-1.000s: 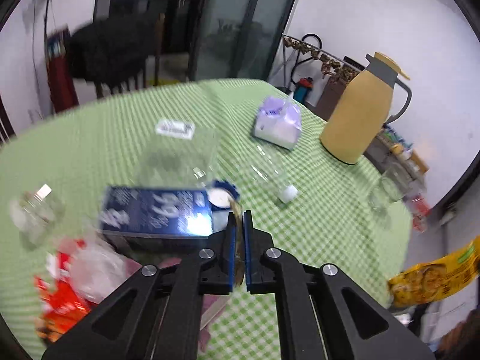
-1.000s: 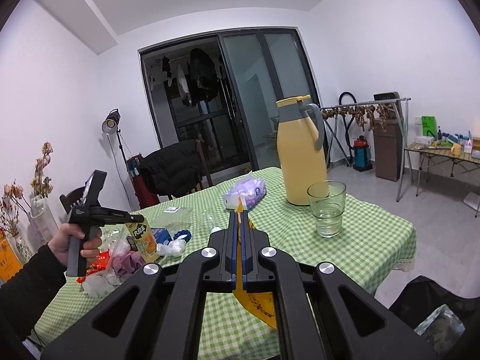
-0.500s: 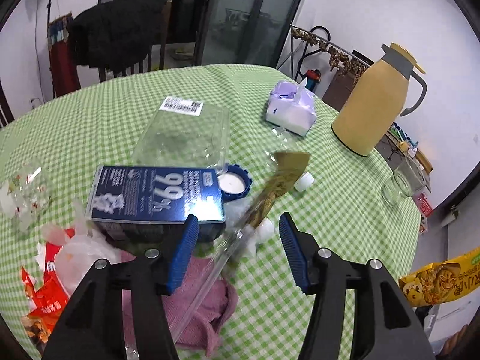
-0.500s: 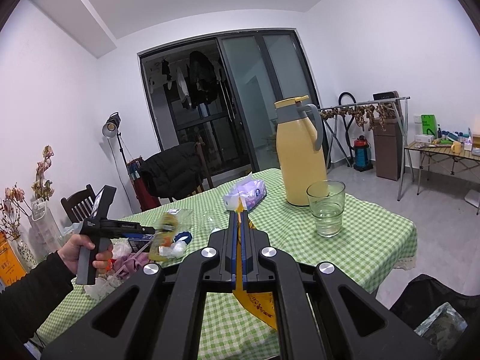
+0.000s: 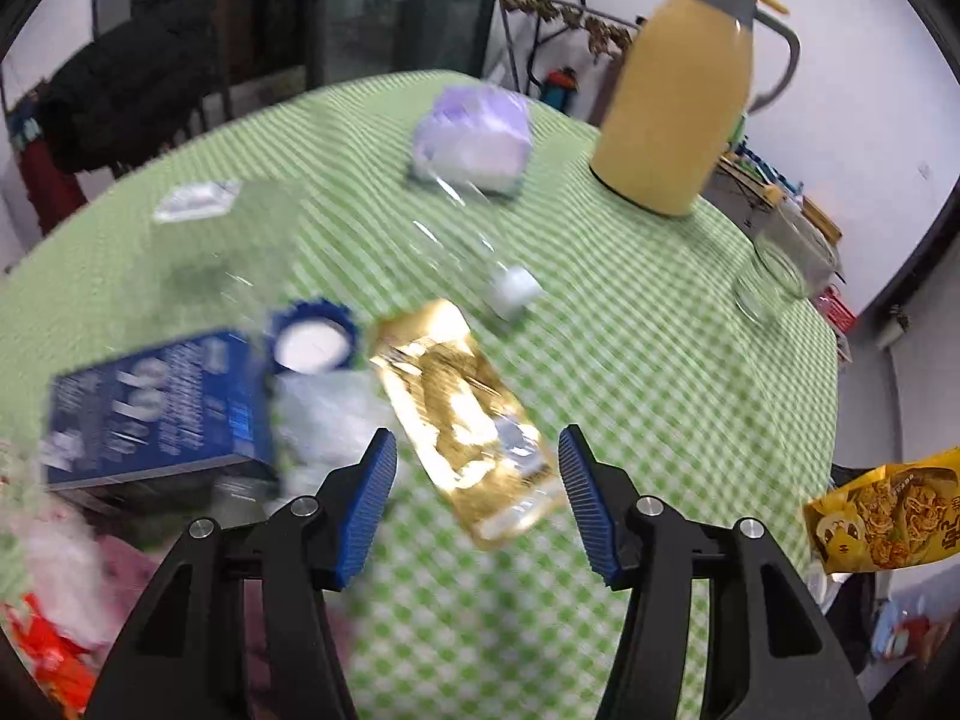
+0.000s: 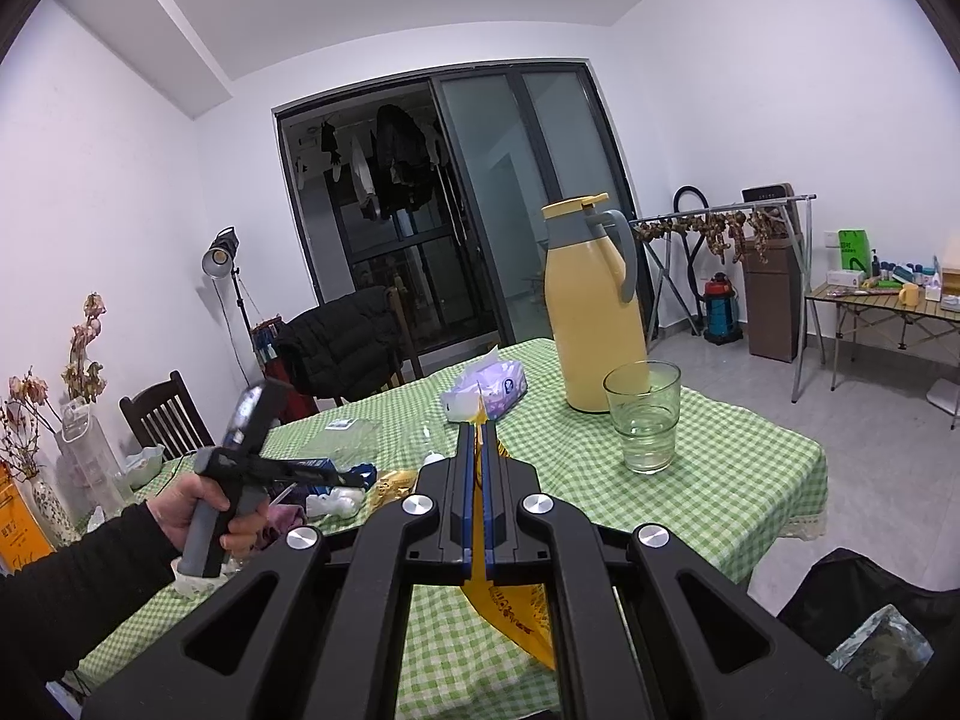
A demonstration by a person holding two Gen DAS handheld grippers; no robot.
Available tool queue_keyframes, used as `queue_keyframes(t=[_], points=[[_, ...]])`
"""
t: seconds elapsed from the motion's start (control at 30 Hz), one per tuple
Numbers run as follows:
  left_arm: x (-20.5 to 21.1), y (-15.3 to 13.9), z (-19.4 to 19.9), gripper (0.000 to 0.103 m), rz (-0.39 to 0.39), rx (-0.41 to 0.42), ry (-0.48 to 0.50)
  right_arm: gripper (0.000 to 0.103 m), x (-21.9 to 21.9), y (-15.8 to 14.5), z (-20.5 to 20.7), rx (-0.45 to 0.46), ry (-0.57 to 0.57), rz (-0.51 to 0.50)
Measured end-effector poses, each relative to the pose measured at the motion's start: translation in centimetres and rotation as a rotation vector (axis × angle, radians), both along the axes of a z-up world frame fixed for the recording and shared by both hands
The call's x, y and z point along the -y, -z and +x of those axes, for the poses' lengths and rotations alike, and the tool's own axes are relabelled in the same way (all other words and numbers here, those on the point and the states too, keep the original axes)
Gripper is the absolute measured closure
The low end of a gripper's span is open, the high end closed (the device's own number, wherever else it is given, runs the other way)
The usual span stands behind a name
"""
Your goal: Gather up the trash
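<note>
Dropped onto green cloth (image 5: 630, 372): gold packet (image 5: 462, 414), left gripper (image 5: 477, 480) just opened, empty. Right-cam only: right gripper (image 6: 478, 480) clamped on yellow wrapper (image 6: 510, 612).

The room is evenly and brightly lit. The left wrist view is strongly motion-blurred, with glare on the gold wrapper (image 5: 462, 414). Both fisheye views bend and darken at the edges.

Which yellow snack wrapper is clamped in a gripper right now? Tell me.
The yellow bag pinched in the shut right gripper. The gold wrapper lies loose on the table between the open left gripper pads.
</note>
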State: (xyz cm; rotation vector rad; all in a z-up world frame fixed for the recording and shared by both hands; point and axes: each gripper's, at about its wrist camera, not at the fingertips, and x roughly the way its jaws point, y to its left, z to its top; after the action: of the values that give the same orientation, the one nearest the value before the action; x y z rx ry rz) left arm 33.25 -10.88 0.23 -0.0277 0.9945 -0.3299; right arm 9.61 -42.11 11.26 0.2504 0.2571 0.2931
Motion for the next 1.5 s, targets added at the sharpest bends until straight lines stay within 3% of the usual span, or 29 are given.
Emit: queue_keyframes(t=[0.07, 0.17, 0.23, 0.3, 0.5, 0.53, 0.57, 0.63, 0.67, 0.7, 0.73, 0.87, 1.1, 1.3, 1.5], points=[[1.0, 1.3, 0.4, 0.047, -0.013, -0.045, 0.011, 0.101, 0.0, 0.0, 0.0, 0.000, -0.001, 0.002], [2.5, 3.3, 1.6, 0.036, 0.022, -0.112, -0.035, 0.101, -0.1, -0.2, 0.2, 0.000, -0.006, -0.003], [3.2, 4.6, 2.7, 0.034, 0.074, -0.144, -0.102, 0.101, -0.3, -0.2, 0.2, 0.001, -0.010, -0.007], [3.8, 4.7, 3.6, 0.024, 0.116, -0.115, -0.168, 0.101, -0.4, -0.1, 0.3, 0.002, -0.015, -0.010], [4.9, 5.6, 6.3, 0.022, 0.191, -0.101, -0.287, 0.101, -0.6, 0.1, 0.7, 0.003, -0.030, -0.015], [5.1, 5.5, 6.4, 0.033, 0.199, -0.073, -0.292, 0.101, -0.6, 0.0, 0.8, 0.002, -0.030, -0.016], [4.9, 5.3, 6.5, 0.050, 0.198, -0.049, -0.300, 0.101, -0.6, 0.0, 0.8, 0.000, -0.031, -0.019], [4.8, 5.0, 6.6, 0.055, 0.180, -0.052, -0.300, 0.101, -0.6, -0.1, 0.9, -0.001, -0.025, -0.028], [4.8, 4.7, 6.3, 0.073, 0.171, -0.033, -0.288, 0.101, -0.7, -0.1, 1.0, -0.002, -0.022, -0.035], [5.0, 4.1, 5.9, 0.079, 0.187, -0.009, -0.261, 0.101, -0.7, -0.2, 1.0, -0.004, -0.018, -0.042], [5.1, 3.5, 5.4, 0.103, 0.204, 0.003, -0.232, 0.101, -0.6, -0.3, 1.1, -0.005, -0.011, -0.047], [4.6, 1.4, 3.1, 0.103, 0.161, 0.038, -0.172, 0.101, -0.1, -0.8, 1.4, -0.012, 0.006, -0.043], [2.1, -2.1, 0.3, 0.103, 0.031, 0.081, -0.161, 0.101, 1.2, -2.0, -0.1, 0.023, 0.079, -0.074], [1.7, -5.8, -3.0, 0.103, -0.073, 0.162, -0.100, 0.101, 7.4, -1.8, -3.1, 0.011, 0.250, -0.077], [4.8, -8.9, -6.2, 0.103, -0.124, 0.229, 0.001, 0.101, 15.2, 1.8, -6.6, -0.105, 0.475, -0.101]])
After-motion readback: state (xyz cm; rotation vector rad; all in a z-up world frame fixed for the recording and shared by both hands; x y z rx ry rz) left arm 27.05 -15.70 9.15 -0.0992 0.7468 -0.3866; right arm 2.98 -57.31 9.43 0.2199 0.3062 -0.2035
